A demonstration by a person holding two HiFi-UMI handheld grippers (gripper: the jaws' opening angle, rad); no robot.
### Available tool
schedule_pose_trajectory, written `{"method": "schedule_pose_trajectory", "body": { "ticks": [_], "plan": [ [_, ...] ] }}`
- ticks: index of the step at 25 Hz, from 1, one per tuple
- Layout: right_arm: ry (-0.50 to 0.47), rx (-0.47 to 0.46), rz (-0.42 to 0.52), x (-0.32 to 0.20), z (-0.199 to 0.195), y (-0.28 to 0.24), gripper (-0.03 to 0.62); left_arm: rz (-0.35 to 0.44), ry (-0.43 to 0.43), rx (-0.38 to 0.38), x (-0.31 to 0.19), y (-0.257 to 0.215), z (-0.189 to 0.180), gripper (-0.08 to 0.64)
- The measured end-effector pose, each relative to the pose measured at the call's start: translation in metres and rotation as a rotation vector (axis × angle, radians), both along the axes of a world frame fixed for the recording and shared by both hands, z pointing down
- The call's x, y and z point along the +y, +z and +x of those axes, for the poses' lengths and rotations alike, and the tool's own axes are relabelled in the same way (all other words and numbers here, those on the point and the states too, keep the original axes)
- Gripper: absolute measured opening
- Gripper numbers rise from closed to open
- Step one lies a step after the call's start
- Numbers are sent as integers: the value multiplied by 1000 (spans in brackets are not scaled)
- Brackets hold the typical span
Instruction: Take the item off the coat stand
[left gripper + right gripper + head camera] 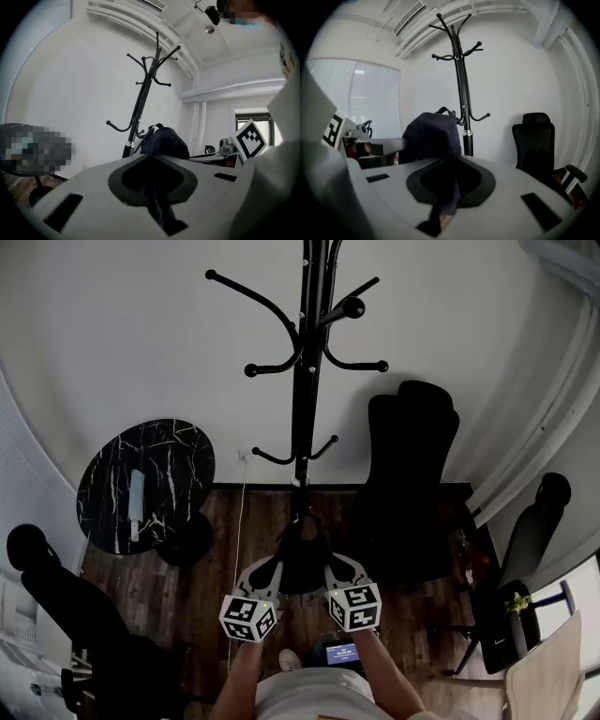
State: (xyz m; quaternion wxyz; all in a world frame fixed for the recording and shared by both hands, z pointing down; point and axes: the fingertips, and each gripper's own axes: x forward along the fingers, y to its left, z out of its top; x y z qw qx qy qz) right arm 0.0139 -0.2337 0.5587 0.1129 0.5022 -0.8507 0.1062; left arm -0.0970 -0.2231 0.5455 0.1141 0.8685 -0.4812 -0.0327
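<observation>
Stand [302, 381] at my 12 o'clock, hooks bare. Dark item [305, 563] at its 6 o'clock, between grippers. Left gripper [153, 185] and right gripper [449, 185] both clamped on its fabric. I judge removal done; only carrying clear left.

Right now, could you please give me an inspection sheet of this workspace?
Surface: dark wooden floor.
Job's things: coat stand, visible hooks bare; dark blue cloth item held in front of it.
Clutter: round marble table; black chair beside the stand.
Grippers: left gripper and right gripper both have fingers shut on the item.
Cables: white cable running from the wall across the floor.
Surroundings: white wall, window blinds.
</observation>
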Motion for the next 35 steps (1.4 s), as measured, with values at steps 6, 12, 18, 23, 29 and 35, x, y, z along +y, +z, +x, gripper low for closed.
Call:
{"method": "schedule_pose_trajectory", "body": {
  "ticks": [6,12,18,23,29,35],
  "plan": [
    [-6,-14,12,7,3,-5,32,2,-13,-12,10,-4,4,37],
    [-17,-10,17,13,9,-10,31,1,-40,-4,21,-11,11,37],
    [-33,-20,28,35,16,-17,31,0,-72,-9,43,-16,16,35],
    [-56,-40,31,57,22,-24,31,5,-96,-19,68,-23,24,35],
    [-99,-66,48,89,21,-31,29,15,-127,-33,98,-31,25,35],
    [-105,-57,58,119,37,-29,28,22,-136,-36,131,-28,42,35]
  ]
}}
